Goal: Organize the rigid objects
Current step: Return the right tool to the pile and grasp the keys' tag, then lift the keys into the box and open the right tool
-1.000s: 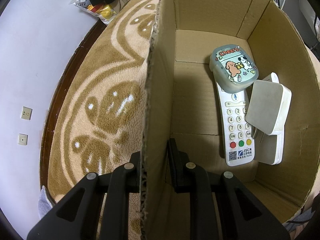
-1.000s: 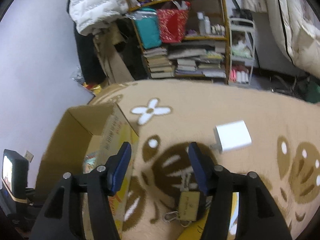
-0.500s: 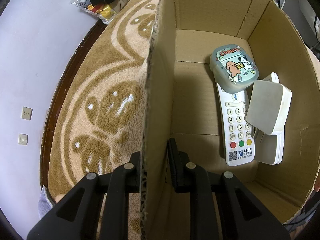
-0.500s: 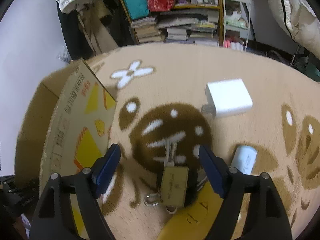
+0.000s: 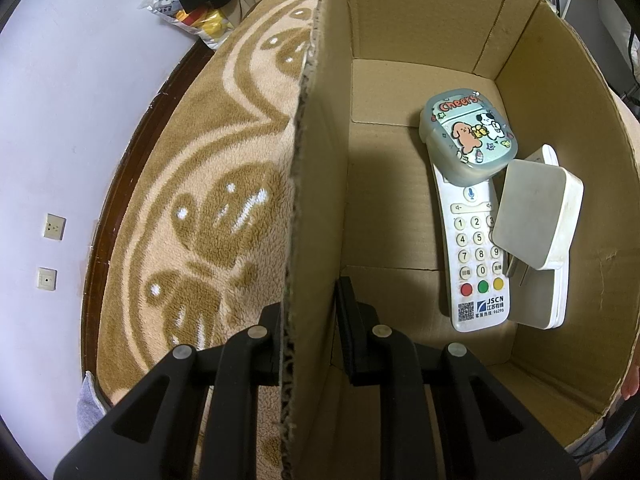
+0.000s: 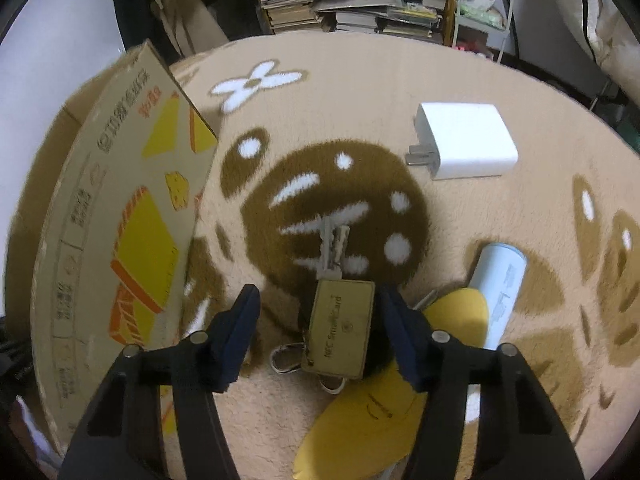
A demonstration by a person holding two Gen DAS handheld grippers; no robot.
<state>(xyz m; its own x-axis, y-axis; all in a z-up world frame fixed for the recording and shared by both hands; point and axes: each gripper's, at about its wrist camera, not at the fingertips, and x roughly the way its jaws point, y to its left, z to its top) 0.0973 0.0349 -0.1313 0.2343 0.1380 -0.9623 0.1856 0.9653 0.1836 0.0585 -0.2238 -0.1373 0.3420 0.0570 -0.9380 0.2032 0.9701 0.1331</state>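
Left hand-held gripper (image 5: 310, 320) pinches the cardboard box (image 5: 400, 40) wall. Right hand-held gripper (image 6: 318, 316), jaws closing, straddles the gold key card (image 6: 342, 332) on the rug (image 6: 360, 80); its right pad sits nearest. The yellow object (image 6: 360, 420) beneath is cut off.

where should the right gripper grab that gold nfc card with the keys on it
Across the gold card's two long edges, coming from above. It lies flat on the rug, its narrow width already between the closing right gripper's jaws, keys trailing beyond.
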